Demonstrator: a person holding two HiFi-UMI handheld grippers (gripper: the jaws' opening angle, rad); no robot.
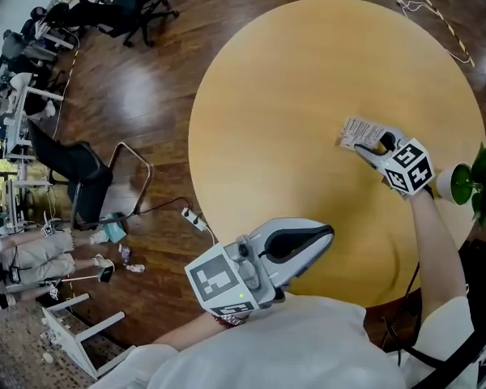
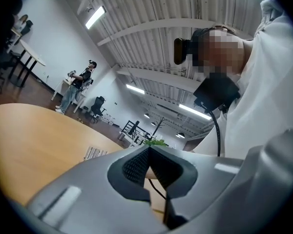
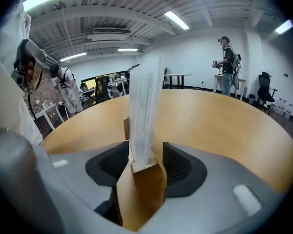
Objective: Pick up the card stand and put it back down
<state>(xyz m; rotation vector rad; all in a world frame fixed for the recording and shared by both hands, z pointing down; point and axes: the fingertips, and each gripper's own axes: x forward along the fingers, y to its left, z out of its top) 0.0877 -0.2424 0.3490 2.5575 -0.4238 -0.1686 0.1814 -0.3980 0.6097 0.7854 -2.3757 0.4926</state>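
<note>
Big round desk [image 1: 308, 96] below me, and my left hand-held gripper [image 1: 328, 232] hovers over its near edge, jaws pressed together on nothing. Over at the desk's right side, my right hand-held gripper [image 1: 366, 146] has its jaws parted around the card stand [image 3: 144, 111]. It's upright between the pads, with a gap showing at one side.

Head camera looks steeply down on the round pale-wood table [image 1: 308, 96], whole top in shot. Camera on the left gripper [image 1: 328, 233] sits low at the near rim, tilted up across the wood to the ceiling (wearer looming right). Camera on the right gripper [image 1: 374, 146] faces level across that same top, the clear wooden-based card stand [image 3: 145, 121] right up close.
</note>
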